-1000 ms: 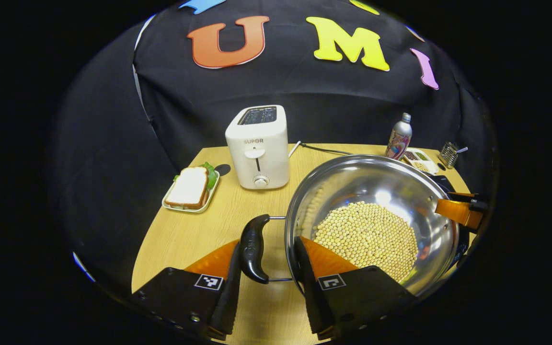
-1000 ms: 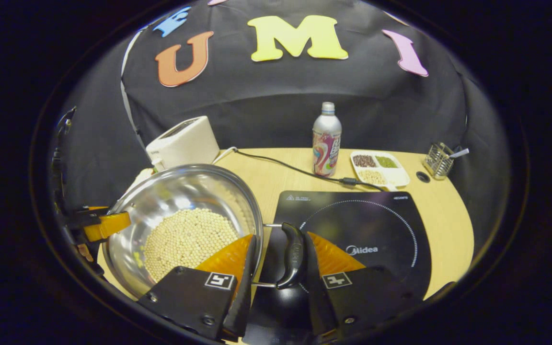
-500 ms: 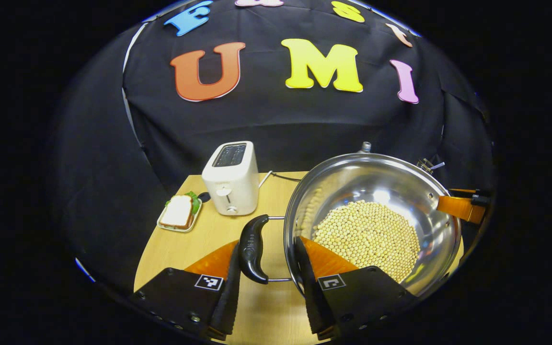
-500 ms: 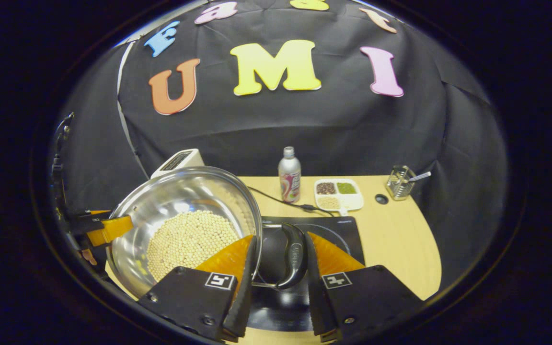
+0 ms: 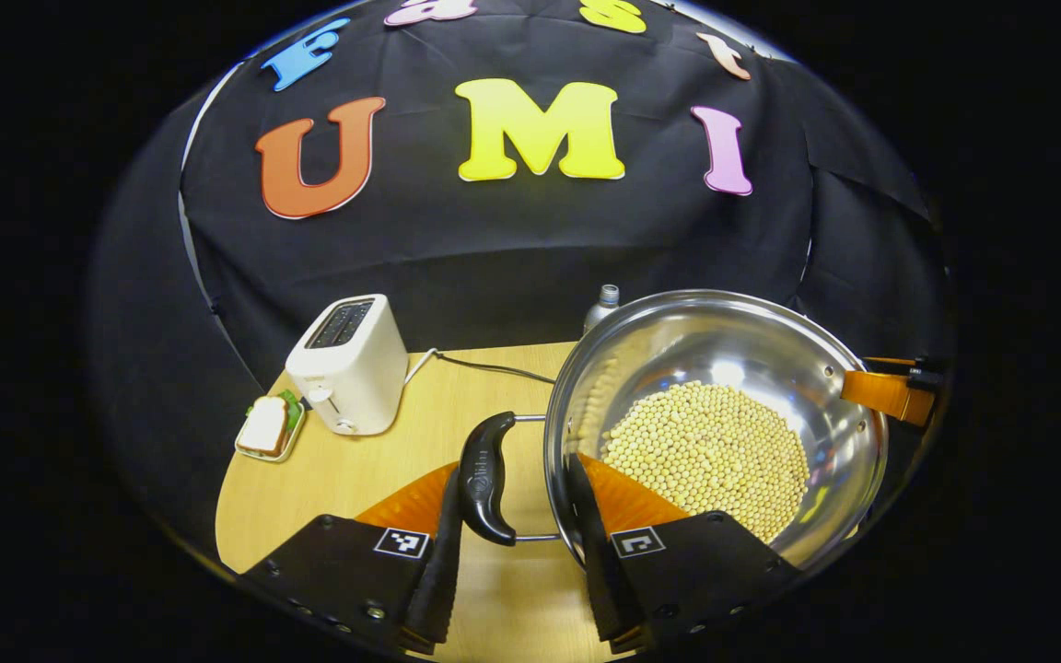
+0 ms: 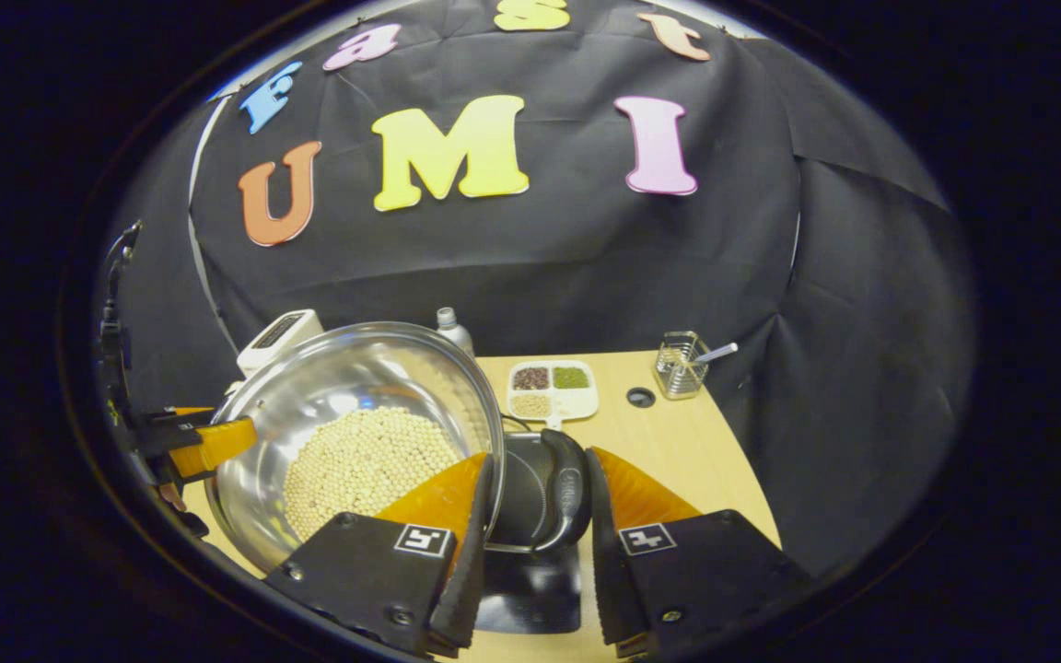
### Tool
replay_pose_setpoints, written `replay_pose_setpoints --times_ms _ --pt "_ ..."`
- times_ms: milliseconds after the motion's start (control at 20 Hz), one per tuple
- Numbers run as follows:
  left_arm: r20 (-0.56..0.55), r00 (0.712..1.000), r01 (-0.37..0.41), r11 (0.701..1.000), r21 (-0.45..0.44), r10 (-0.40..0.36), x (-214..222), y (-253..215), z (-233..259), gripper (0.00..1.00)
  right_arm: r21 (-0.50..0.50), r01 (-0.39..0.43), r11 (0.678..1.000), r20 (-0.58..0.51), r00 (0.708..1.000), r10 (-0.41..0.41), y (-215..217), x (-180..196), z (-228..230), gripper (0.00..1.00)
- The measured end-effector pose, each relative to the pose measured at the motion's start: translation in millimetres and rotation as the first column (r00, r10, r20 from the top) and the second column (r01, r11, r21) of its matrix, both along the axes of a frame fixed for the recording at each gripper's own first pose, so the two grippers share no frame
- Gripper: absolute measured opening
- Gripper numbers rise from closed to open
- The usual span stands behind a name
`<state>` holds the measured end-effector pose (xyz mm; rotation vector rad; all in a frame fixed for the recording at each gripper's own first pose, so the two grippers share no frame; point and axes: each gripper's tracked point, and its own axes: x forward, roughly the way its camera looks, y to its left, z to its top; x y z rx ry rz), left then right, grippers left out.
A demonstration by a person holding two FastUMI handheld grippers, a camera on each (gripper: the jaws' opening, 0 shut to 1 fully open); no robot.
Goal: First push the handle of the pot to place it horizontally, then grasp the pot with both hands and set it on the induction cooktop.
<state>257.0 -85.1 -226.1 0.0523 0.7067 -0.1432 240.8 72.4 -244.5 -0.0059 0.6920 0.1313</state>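
A shiny steel pot (image 5: 724,354) half full of pale beans (image 5: 705,451) hangs above the wooden table (image 5: 346,470), carried from both sides. In the left gripper view my left gripper (image 5: 512,471) is shut on the pot's black side handle (image 5: 484,479), one finger outside the handle and one inside the rim. My right gripper (image 6: 540,460) clamps the opposite black handle (image 6: 567,493) the same way, beside the pot (image 6: 337,378). The black induction cooktop (image 6: 530,589) lies on the table below that handle. Each view shows the other gripper at the pot's far rim.
A white toaster (image 5: 346,364) and a sandwich plate (image 5: 268,428) stand at the table's left. Behind the pot is a bottle (image 6: 452,327). A divided dish of grains (image 6: 551,389) and a wire basket (image 6: 681,366) sit at the back right, near the table edge.
Both grippers have carried the pot higher and toward the right. The table, toaster and cooktop look smaller and farther below. Both grips on the handles are unchanged.
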Motion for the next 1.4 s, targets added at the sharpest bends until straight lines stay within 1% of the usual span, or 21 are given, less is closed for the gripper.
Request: replay_pose_setpoints --times_ms 50,100,150,200,300,350,400,450,650,750,800,900,950,1000,1050,1100,1200,1250,1300,1350,1400 --pt "-0.011 1.000 0.000 1.000 -0.002 0.000 0.8 -6.5 -5.3 0.57 -0.002 0.000 1.000 -0.002 1.000 0.000 -7.1 2.6 -4.1 0.52" --pt "-0.024 1.000 -0.002 1.000 -0.004 0.002 1.2 -11.3 -12.3 0.57 -0.001 -0.001 1.000 -0.006 1.000 0.001 -11.1 5.6 -9.4 0.50" --pt "-0.032 0.999 -0.005 1.000 -0.005 0.004 3.1 -15.8 -17.2 0.57 0.001 -0.001 1.000 -0.012 1.000 0.001 -15.1 9.1 -15.8 0.52" --pt "-0.041 0.999 -0.009 1.000 -0.002 0.009 4.7 -18.9 -23.1 0.57 0.004 -0.003 1.000 -0.017 1.000 0.003 -19.9 12.9 -22.6 0.51" --pt "-0.047 0.999 -0.012 1.000 0.007 0.012 8.5 -24.7 -31.6 0.63 0.011 -0.006 1.000 -0.029 1.000 0.007 -24.1 17.5 -35.9 0.50" --pt "-0.054 0.998 -0.010 1.000 0.013 0.011 9.2 -27.0 -36.7 0.57 0.014 -0.008 1.000 -0.036 0.999 0.009 -25.9 19.5 -41.5 0.52" --pt "-0.057 0.998 -0.010 1.000 0.018 0.011 10.3 -29.4 -41.5 0.57 0.019 -0.008 1.000 -0.043 0.999 0.009 -28.5 22.6 -47.3 0.53" --pt "-0.060 0.998 -0.012 1.000 0.022 0.014 13.3 -30.9 -46.1 0.57 0.024 -0.009 1.000 -0.048 0.999 0.010 -28.6 25.2 -52.8 0.50" --pt "-0.082 0.996 -0.034 0.999 0.036 0.037 17.7 -29.8 -66.6 0.57 0.044 -0.036 0.998 -0.063 0.997 0.038 -26.5 38.9 -78.2 0.50" --pt "-0.083 0.996 -0.042 0.998 0.051 0.046 18.5 -28.2 -75.6 0.57 0.059 -0.047 0.997 -0.067 0.996 0.051 -24.7 43.1 -90.6 0.53" --pt "-0.078 0.996 -0.043 0.997 0.056 0.047 18.0 -28.6 -78.0 0.57 0.062 -0.056 0.997 -0.065 0.996 0.060 -25.6 45.0 -95.7 0.51" --pt "-0.067 0.996 -0.055 0.997 0.047 0.058 18.2 -30.1 -85.5 0.57 0.070 -0.066 0.995 -0.061 0.996 0.070 -26.3 48.9 -103.5 0.50" --pt "-0.066 0.996 -0.058 0.998 0.040 0.061 17.3 -32.4 -89.6 0.57 0.076 -0.065 0.995 -0.060 0.996 0.070 -27.6 50.5 -106.9 0.52" --pt "-0.068 0.996 -0.060 0.998 0.037 0.062 17.4 -33.6 -94.8 0.66 0.078 -0.068 0.995 -0.065 0.995 0.073 -29.1 51.5 -113.2 0.53" --pt "-0.071 0.995 -0.062 0.998 0.034 0.064 17.9 -35.7 -99.3 0.66 0.082 -0.067 0.994 -0.070 0.995 0.073 -31.6 52.8 -118.5 0.52" --pt "-0.073 0.995 -0.063 0.997 0.033 0.065 18.8 -36.1 -103.6 0.57 0.091 -0.064 0.994 -0.074 0.995 0.071 -32.6 53.5 -124.0 0.50" --pt "-0.070 0.995 -0.071 0.997 0.025 0.073 18.7 -35.9 -111.7 0.57 0.117 -0.066 0.991 -0.077 0.994 0.075 -32.7 54.9 -135.4 0.50" --pt "-0.079 0.993 -0.087 0.996 -0.010 0.086 20.5 -37.2 -115.4 0.57 0.146 -0.071 0.987 -0.031 0.997 0.076 -31.4 63.5 -132.3 0.51" --pt "-0.061 0.994 -0.095 0.995 -0.041 0.093 21.4 -38.4 -114.0 0.57 0.149 -0.081 0.986 -0.023 0.996 0.086 -32.5 61.0 -134.3 0.54" --pt "-0.053 0.994 -0.097 0.994 -0.052 0.094 22.8 -38.6 -113.8 0.57 0.161 -0.084 0.983 -0.003 0.996 0.086 -33.5 60.3 -132.4 0.54" --pt "-0.049 0.994 -0.097 0.994 -0.051 0.095 21.4 -37.2 -112.7 0.58 0.168 -0.087 0.982 0.008 0.996 0.087 -33.1 60.7 -133.5 0.58"
